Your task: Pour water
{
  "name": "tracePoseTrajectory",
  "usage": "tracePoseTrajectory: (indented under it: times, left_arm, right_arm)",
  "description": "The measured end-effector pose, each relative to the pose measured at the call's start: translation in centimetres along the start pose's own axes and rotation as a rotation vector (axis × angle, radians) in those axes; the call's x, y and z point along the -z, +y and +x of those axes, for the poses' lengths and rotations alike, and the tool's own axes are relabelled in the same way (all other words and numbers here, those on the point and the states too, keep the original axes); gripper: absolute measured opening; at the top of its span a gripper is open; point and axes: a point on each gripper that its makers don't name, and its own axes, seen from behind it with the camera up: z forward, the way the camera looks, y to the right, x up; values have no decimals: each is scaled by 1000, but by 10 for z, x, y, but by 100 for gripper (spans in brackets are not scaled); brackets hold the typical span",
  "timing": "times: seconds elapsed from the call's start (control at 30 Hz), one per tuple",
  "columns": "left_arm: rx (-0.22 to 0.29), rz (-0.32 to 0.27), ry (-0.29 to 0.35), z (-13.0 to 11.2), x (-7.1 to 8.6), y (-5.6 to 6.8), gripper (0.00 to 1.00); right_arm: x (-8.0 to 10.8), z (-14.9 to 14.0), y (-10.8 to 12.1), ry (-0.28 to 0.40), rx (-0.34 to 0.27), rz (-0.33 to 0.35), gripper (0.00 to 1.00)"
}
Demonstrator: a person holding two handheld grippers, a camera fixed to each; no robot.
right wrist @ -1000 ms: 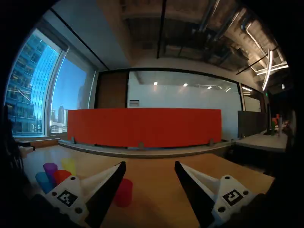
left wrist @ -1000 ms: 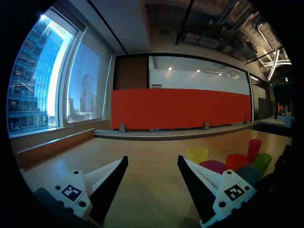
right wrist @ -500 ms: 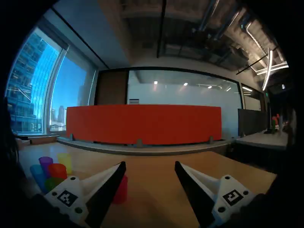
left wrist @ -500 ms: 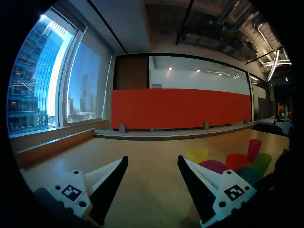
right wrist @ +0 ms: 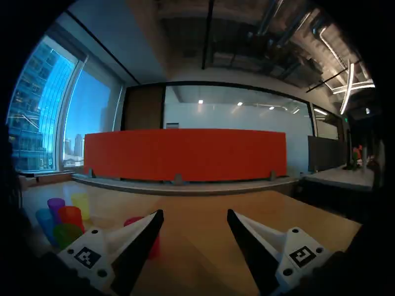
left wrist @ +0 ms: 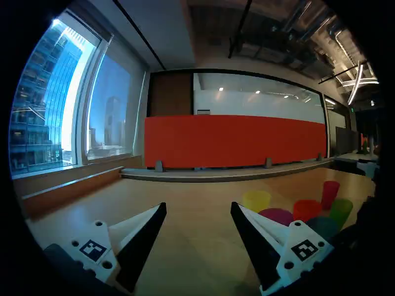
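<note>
While the left gripper (left wrist: 198,205) and right gripper (right wrist: 195,212) hold jaws apart, cups (left wrist: 256,200) stand upright.

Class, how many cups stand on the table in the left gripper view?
6, all at right: yellow cup, purple cup, orange cup, red cup, green cup, blue cup; others may hide.

Light wooden tabletop (right wrist: 197,222), six translucent plastic cups upright on it, purple cup (right wrist: 55,206), yellow cup (right wrist: 81,204), blue cup (right wrist: 44,222), orange-red cup (right wrist: 70,216), green cup (right wrist: 66,234) clustered close together, crimson cup (right wrist: 154,246) standing apart.
</note>
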Motion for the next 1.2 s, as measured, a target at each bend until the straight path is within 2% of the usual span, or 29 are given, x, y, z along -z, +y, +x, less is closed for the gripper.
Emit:
tracePoseTrajectory:
  times: [0.37, 1.2]
  left_arm:
    - [0, 0, 0, 0, 0, 0, 97]
    - [0, 0, 0, 0, 0, 0, 97]
  right_arm:
    - [-1, -9, 0, -36, -3, -4, 100]
    - [-1, -10, 1, -40, -4, -7, 100]
